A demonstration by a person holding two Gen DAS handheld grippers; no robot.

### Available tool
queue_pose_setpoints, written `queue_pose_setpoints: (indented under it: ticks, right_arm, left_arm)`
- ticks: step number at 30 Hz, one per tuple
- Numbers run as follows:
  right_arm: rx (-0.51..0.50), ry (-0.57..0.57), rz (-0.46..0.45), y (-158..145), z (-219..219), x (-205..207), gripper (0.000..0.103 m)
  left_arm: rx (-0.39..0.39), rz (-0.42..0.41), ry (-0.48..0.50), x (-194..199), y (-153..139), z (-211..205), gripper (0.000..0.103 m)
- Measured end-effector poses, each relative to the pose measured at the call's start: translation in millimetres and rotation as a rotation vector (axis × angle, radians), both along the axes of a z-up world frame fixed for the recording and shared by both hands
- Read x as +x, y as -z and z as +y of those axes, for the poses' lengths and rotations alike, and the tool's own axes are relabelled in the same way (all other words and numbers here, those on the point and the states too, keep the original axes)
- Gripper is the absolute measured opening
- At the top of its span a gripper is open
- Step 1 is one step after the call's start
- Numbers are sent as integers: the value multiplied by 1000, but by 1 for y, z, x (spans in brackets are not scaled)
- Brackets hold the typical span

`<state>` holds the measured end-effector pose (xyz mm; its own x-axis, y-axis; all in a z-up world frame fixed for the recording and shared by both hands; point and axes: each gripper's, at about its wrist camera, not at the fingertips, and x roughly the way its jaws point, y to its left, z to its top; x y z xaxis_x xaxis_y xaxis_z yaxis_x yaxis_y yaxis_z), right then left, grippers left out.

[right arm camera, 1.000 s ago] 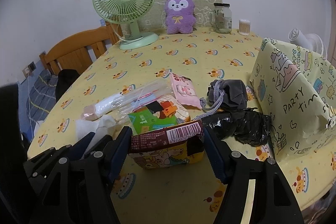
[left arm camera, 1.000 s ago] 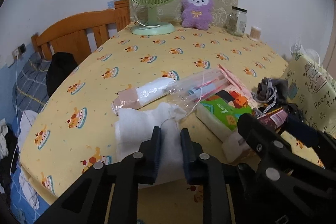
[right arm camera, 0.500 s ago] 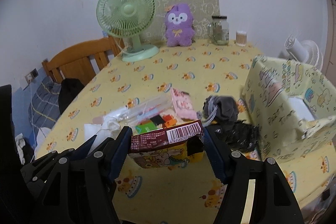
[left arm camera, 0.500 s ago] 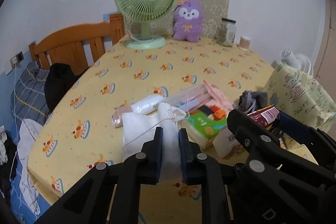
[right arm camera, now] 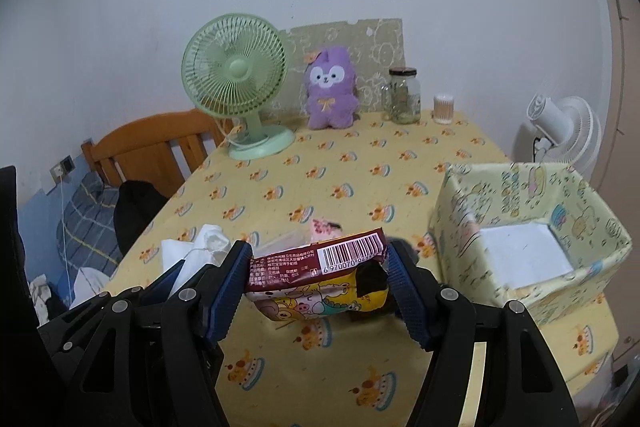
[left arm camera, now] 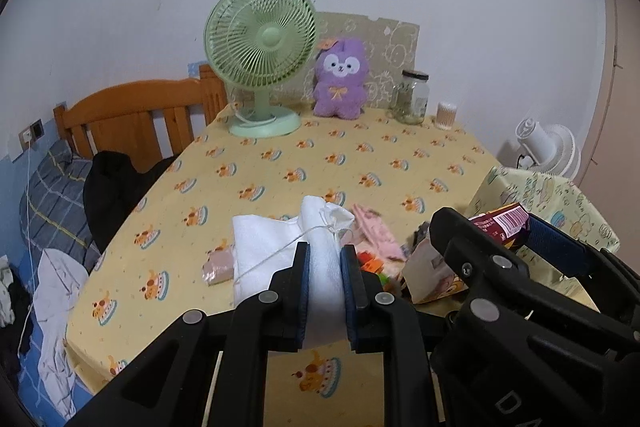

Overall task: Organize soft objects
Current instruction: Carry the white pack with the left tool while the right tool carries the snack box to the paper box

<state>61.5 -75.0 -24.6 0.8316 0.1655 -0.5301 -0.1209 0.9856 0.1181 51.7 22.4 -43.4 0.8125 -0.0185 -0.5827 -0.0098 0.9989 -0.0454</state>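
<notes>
My left gripper (left arm camera: 325, 259) is shut on a white cloth pouch (left arm camera: 280, 247) with a drawstring and holds it above the table. My right gripper (right arm camera: 318, 267) is shut on a soft tissue pack (right arm camera: 320, 279) with a maroon barcode wrapper and cartoon print, also lifted; the pack also shows in the left wrist view (left arm camera: 500, 227). A yellow patterned fabric box (right arm camera: 532, 227) stands to the right, open, with a white item (right arm camera: 524, 255) inside. Under the grippers lie a pink packet (left arm camera: 372, 231), a colourful pack (left arm camera: 372, 265) and a dark item, mostly hidden.
A green desk fan (right arm camera: 236, 83), a purple plush toy (right arm camera: 330, 87), a glass jar (right arm camera: 402, 95) and a cotton-swab tub (right arm camera: 444, 109) stand at the table's far edge. A wooden bed headboard (left arm camera: 132, 119) and bedding lie left. A white fan (right arm camera: 564, 131) stands right.
Both grippers have risen and pulled back from the table with their items held. The pile on the table now sits lower and farther, and the box's inside has come into view.
</notes>
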Motion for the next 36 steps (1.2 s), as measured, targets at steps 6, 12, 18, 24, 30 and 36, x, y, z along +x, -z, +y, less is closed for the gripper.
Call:
queue_pose_setpoints:
  ticks: [6, 12, 18, 24, 30, 36]
  right_arm:
    - [5, 10, -28, -14, -13, 0, 71]
    - [5, 27, -56, -25, -30, 2, 71]
    - [-1, 46, -75, -34, -45, 5, 71]
    - [-5, 73, -93, -41, -65, 11, 71]
    - [-20, 110, -104, -46, -87, 17, 71]
    - [-30, 159, -113, -50, -113, 23, 71]
  left_arm:
    - [7, -28, 10, 1, -14, -13, 13]
    - [9, -51, 29, 6, -24, -30, 13]
    - [11, -68, 45, 13, -31, -46, 13]
    - [17, -84, 68, 23, -37, -66, 13]
    - [7, -94, 104, 34, -41, -89, 13]
    - [5, -103, 153, 42, -44, -115, 13]
